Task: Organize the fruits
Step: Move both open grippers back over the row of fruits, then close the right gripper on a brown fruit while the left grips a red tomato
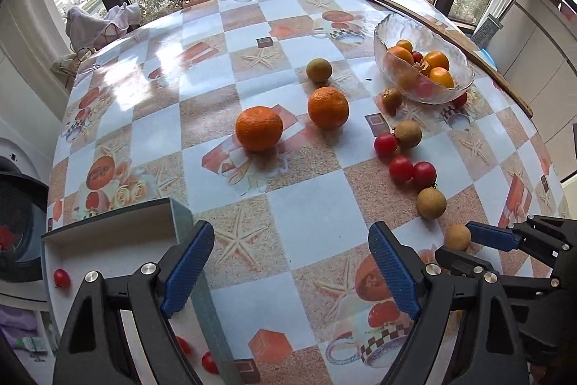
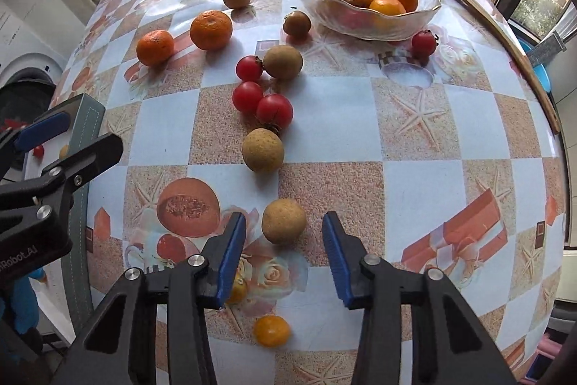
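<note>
Right claw (image 2: 284, 253): jaws apart, astride one tan longan (image 2: 283, 221) without touching it. Left claw (image 1: 291, 267): jaws apart, empty, over the bench (image 1: 306, 204) beside a grey-green box (image 1: 180, 219). Right view alone shows one yellow tomato (image 2: 271, 330) at the near edge; left view alone shows a red tomato (image 1: 61, 278) inside the box. Loose: two oranges (image 1: 258, 128), three clustered red tomatoes (image 2: 247, 96). Glass bowl (image 2: 396, 20) holds orange fruit, far right.
</note>
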The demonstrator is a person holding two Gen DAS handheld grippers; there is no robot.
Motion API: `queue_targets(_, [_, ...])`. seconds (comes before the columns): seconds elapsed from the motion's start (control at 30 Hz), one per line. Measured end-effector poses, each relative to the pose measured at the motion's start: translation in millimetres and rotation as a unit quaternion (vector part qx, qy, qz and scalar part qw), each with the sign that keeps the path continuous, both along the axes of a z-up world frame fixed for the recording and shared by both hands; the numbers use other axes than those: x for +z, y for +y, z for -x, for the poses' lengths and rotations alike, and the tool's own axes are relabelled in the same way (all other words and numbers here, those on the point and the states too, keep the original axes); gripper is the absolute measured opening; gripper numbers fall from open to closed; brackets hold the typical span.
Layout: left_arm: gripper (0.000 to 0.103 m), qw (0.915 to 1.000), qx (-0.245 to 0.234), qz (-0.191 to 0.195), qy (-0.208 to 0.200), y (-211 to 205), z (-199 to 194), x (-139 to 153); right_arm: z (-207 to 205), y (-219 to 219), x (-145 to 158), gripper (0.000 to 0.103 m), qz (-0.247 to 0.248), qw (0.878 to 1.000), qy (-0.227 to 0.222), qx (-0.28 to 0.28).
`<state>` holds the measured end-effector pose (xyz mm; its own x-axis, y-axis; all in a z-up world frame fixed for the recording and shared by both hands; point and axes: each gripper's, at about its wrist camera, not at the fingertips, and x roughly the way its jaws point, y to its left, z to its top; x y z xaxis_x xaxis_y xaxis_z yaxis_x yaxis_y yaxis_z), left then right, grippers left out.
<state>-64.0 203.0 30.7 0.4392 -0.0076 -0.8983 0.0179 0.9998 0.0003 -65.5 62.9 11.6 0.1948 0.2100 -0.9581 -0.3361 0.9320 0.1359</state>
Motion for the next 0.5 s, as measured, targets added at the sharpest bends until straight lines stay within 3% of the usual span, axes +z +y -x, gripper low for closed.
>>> queue_targets(0.07, [0.089,0.9999,-0.009,0.008,0.005,-7,-10,-6,1,0,1,0.027,0.012,1.000,-0.009,0.010])
queue_targets(0.27, [0.089,0.9989,-0.042,0.013,0.016,-40,-33,-24,-6,-25,1,0.027,0.025,1.000,-0.013,-0.013])
queue_targets(0.37, [0.072,0.9982,-0.052,0.008,0.028,-53,-44,-35,-10,-41,1,0.027,0.021,0.999,-0.011,-0.025])
queue_targets(0.5, [0.072,0.9984,-0.054,0.007,0.018,-65,-55,-35,-14,-55,2,0.027,0.012,0.999,-0.006,-0.039])
